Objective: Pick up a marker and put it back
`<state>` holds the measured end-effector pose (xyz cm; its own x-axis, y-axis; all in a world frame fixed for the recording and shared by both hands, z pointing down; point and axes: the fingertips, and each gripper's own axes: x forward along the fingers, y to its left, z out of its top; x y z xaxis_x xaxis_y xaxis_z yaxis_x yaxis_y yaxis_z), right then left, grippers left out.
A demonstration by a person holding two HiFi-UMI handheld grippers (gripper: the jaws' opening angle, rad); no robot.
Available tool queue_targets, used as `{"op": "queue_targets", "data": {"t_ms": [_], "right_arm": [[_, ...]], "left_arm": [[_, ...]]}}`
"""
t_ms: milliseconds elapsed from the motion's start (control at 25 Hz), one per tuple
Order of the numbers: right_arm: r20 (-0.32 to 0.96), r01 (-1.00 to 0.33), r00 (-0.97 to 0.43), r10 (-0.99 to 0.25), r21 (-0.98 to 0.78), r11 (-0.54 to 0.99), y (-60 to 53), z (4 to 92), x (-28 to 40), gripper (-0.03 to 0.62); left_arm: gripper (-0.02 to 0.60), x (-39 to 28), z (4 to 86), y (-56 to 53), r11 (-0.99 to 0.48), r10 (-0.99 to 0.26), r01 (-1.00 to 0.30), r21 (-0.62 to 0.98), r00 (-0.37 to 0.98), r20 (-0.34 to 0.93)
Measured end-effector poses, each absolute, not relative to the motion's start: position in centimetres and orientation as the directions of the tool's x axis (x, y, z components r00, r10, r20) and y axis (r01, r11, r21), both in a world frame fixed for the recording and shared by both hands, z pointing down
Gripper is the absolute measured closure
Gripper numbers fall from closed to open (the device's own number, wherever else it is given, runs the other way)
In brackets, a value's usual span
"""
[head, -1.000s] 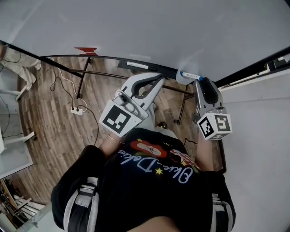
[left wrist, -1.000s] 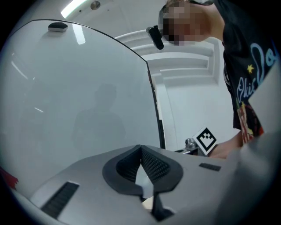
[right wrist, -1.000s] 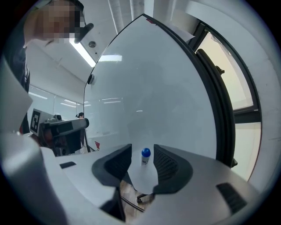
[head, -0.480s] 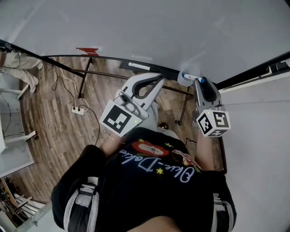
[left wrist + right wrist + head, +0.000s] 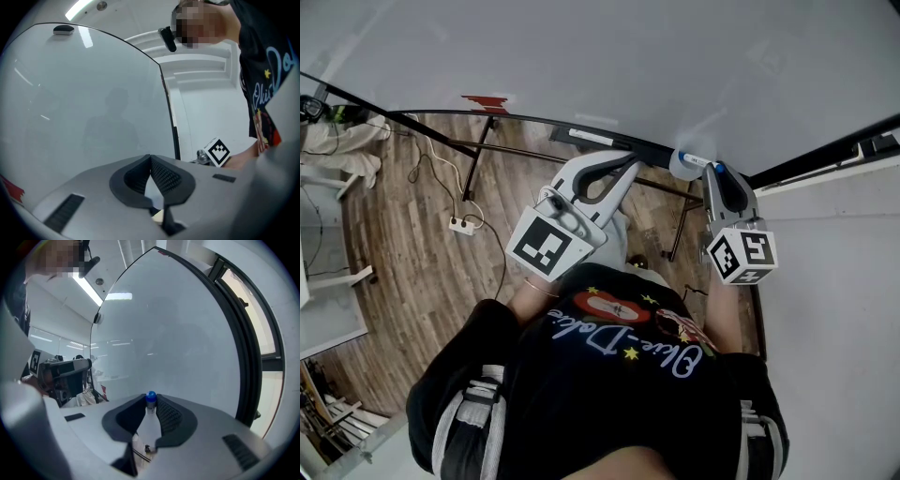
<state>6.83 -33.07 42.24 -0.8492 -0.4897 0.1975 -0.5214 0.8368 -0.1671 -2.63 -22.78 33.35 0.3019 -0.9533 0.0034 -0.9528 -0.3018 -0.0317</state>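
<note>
- Whiteboard (image 5: 628, 66), large, glossy white and framed in black, fills the top of the head view; I look steeply down on it and on the person who stands facing it.
- Right gripper (image 5: 715, 171), grey-white with black ribbed pads, reaches the board's lower edge at the right of the head view, and its black-and-white marker cube (image 5: 741, 255) faces the camera.
- Its jaws have just been closing, and in the right gripper view (image 5: 150, 399) they now pinch a white marker with a blue cap (image 5: 149, 418) near its capped end.
- From above, the marker (image 5: 694, 157) lies along the bottom edge of the whiteboard and sticks out to the left of the right gripper's tips. I cannot tell whether it rests on the ledge there.
- Left gripper (image 5: 633, 157), of the same grey-white make, is held near the board's lower edge, left of the marker and apart from it.
- In the left gripper view its jaws (image 5: 150, 158) are closed tip to tip, with nothing held between them.
- Beyond them I see the whiteboard's pale surface (image 5: 93, 93).
- Person's black T-shirt with coloured print (image 5: 609, 375) fills the bottom of the head view.
- Brown wooden plank floor (image 5: 412, 262) shows at the left, with a white power strip (image 5: 459, 227) and its cables lying on it.
- Small red mark (image 5: 486, 101) sits on the board's lower left edge.
</note>
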Motion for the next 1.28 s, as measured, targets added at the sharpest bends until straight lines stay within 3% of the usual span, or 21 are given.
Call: {"op": "queue_targets", "data": {"t_ms": [760, 1280], "right_arm": [[0.129, -0.495, -0.867, -0.482, -0.103, 0.863, -32.3, 37.5, 8.1, 0.526], [0.012, -0.485, -0.874, -0.486, -0.111, 0.868, -31.1, 32.9, 11.1, 0.526]], "left_arm": [[0.578, -2.2, 32.8, -22.6, -0.278, -0.96, -0.96, -0.034, 0.279, -0.01], [0.578, -1.2, 32.2, -22.6, -0.285, -0.958, -0.957, -0.052, 0.286, -0.021]]}}
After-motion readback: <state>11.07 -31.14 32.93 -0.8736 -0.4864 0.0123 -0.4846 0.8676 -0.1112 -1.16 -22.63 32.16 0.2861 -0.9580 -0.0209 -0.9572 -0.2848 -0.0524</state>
